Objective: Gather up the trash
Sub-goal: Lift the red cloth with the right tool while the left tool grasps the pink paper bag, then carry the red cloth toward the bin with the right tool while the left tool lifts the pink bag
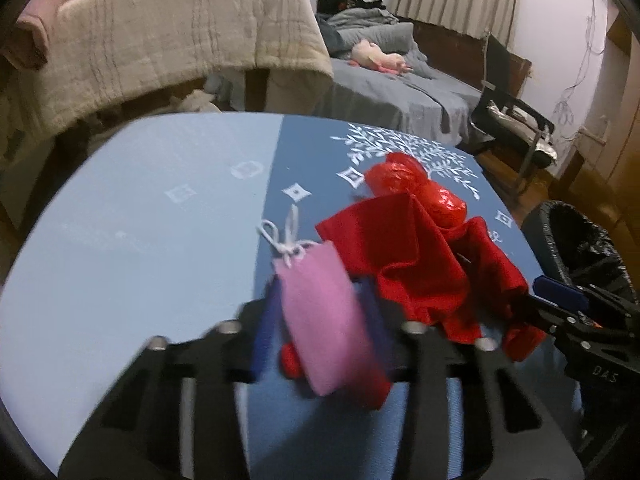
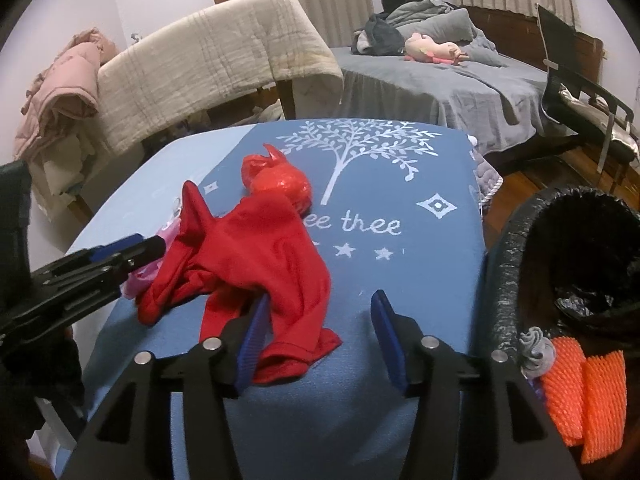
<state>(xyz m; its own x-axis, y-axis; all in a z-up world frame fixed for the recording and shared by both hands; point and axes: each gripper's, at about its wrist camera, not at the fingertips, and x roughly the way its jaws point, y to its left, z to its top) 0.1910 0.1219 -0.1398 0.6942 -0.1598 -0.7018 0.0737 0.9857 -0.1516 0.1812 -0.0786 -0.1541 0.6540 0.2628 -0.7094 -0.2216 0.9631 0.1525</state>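
Two grippers are seen over a blue tree-print tablecloth [image 2: 400,184]. The left gripper [image 1: 320,320] is clamped on a pink drawstring pouch [image 1: 320,312], whose white cord [image 1: 286,240] is knotted at the far end; the pouch looks motion-blurred. The right gripper [image 2: 316,336] is held with its blue pads wide apart, the left pad touching a crumpled red garment [image 2: 248,256]. A knotted red plastic bag [image 2: 280,182] lies just beyond the garment. A black-lined trash bin [image 2: 560,248] stands beside the table's right edge, with orange foam netting [image 2: 580,392] and a grey scrap [image 2: 534,346] inside.
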